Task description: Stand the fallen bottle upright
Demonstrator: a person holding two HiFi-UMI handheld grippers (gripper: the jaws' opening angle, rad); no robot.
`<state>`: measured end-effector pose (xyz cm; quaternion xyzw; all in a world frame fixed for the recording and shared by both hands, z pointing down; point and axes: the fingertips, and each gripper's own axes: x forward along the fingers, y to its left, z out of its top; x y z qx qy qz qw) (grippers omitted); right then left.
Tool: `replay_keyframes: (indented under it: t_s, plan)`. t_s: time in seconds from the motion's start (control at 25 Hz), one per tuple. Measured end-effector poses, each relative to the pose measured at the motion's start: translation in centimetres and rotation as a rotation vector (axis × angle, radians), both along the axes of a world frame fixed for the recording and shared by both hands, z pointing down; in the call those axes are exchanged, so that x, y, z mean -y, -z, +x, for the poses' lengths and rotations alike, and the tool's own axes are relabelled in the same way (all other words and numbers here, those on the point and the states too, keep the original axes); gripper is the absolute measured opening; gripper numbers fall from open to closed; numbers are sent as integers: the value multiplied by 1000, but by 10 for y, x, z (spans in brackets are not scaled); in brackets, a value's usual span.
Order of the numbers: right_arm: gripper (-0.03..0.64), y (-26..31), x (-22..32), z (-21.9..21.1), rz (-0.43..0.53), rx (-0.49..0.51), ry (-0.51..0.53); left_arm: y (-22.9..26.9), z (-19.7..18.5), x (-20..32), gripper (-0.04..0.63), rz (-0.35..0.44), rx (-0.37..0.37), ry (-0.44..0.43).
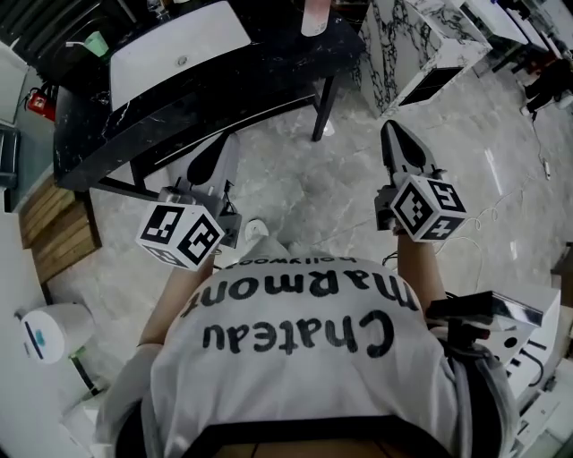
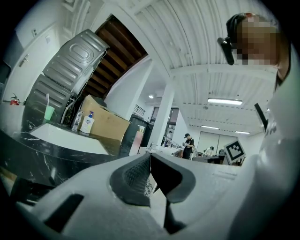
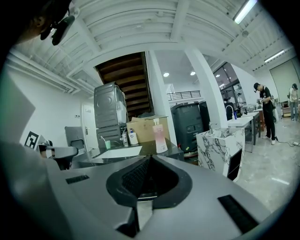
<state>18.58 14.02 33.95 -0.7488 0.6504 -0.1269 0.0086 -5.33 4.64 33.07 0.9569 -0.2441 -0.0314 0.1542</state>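
A tall pink bottle [image 3: 159,136] stands upright on the far right part of the black marble table [image 1: 98,134]. In the head view only the bottle's [image 1: 315,16] lower part shows at the top edge. It also shows beyond the table in the left gripper view [image 2: 136,140]. My left gripper [image 1: 208,159] hovers over the floor just short of the table's near edge, jaws shut and empty [image 2: 150,155]. My right gripper [image 1: 392,132] is over the floor right of the table, also shut on nothing [image 3: 149,159]. Both are well short of the bottle.
A white sink basin [image 1: 179,49] lies in the table top, with a green cup [image 2: 48,113], a soap dispenser [image 2: 87,123] and a cardboard box [image 3: 145,127] behind it. A white marble cabinet [image 1: 414,45] stands to the right. Wooden boards [image 1: 63,228] lie at the left.
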Motion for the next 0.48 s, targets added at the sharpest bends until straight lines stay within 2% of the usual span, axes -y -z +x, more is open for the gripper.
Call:
replay_keyframes:
  t_s: [0.48]
  plan:
    - [12, -11, -41, -13, -13, 3, 21, -8, -14, -45, 15, -11, 14, 19]
